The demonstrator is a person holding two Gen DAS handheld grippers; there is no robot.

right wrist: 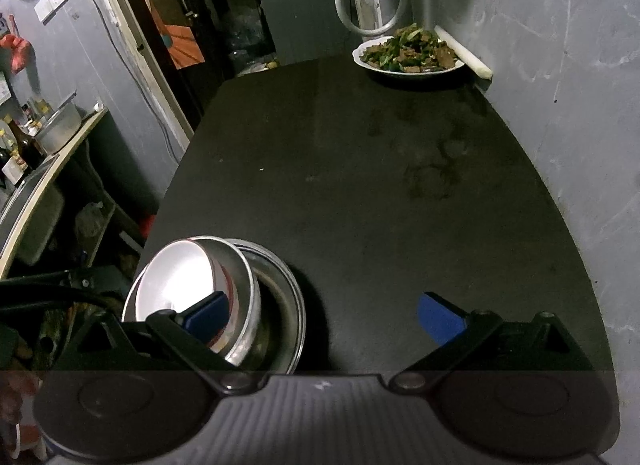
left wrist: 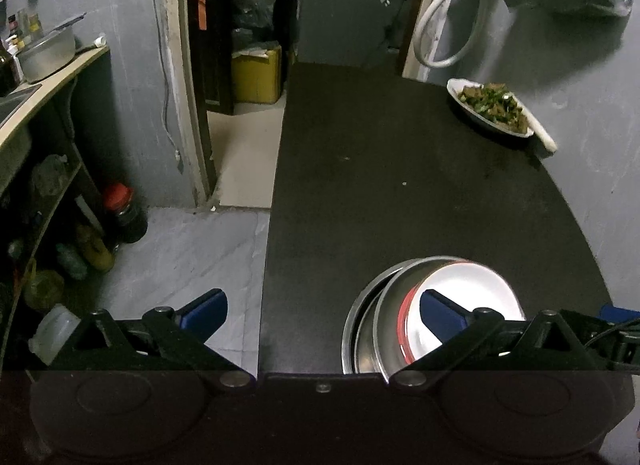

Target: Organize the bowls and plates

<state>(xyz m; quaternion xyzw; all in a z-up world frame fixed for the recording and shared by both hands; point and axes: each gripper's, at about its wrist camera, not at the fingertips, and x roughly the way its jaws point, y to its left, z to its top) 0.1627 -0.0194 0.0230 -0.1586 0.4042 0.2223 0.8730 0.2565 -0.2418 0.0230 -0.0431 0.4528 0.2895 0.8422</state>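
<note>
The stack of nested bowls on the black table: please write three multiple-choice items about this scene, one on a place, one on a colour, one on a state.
1. Where is the white plate of cooked greens and meat?
A. far end of the black table, by the wall
B. inside the stack
C. on the floor

2. What colour is the band on the white inner bowl of the nested steel bowls?
A. green
B. red
C. yellow

3. How is the left hand-held gripper?
A. shut on a bowl
B. open, gripping nothing
C. holding the plate

Answers: A, it sits beside the grey wall; B, a red band shows under the rim; B, its blue pads stand wide apart.
</note>
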